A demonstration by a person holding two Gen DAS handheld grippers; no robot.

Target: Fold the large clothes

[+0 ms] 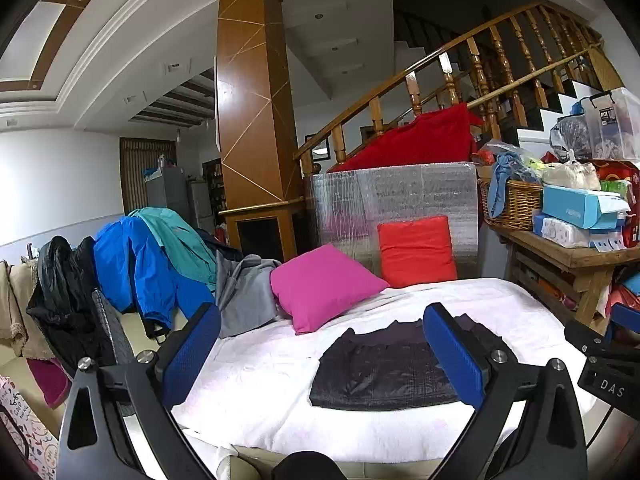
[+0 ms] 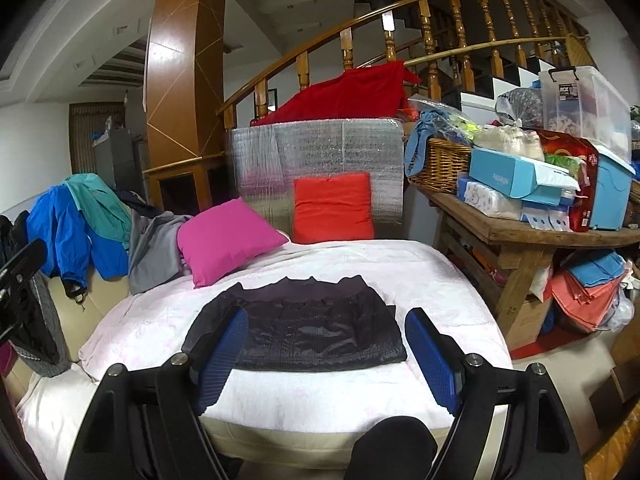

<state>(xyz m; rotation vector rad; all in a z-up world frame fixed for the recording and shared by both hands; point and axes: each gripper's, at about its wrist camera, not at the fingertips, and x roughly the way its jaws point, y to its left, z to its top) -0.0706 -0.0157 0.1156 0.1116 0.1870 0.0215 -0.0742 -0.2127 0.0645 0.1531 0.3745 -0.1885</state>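
A dark quilted garment (image 1: 380, 368) lies folded into a flat rectangle on the white cover (image 1: 260, 380) of the sofa. It also shows in the right wrist view (image 2: 308, 328) on the white cover (image 2: 420, 276). My left gripper (image 1: 320, 356) is open and empty, held above the cover's front edge, left of the garment. My right gripper (image 2: 326, 360) is open and empty, held back from the garment's near edge. Neither gripper touches the garment.
A pink cushion (image 1: 320, 284) and a red cushion (image 1: 416, 250) sit at the back of the cover. Jackets (image 1: 148, 260) in blue, teal, grey and black hang at the left. A cluttered wooden table (image 2: 520, 232) stands at the right.
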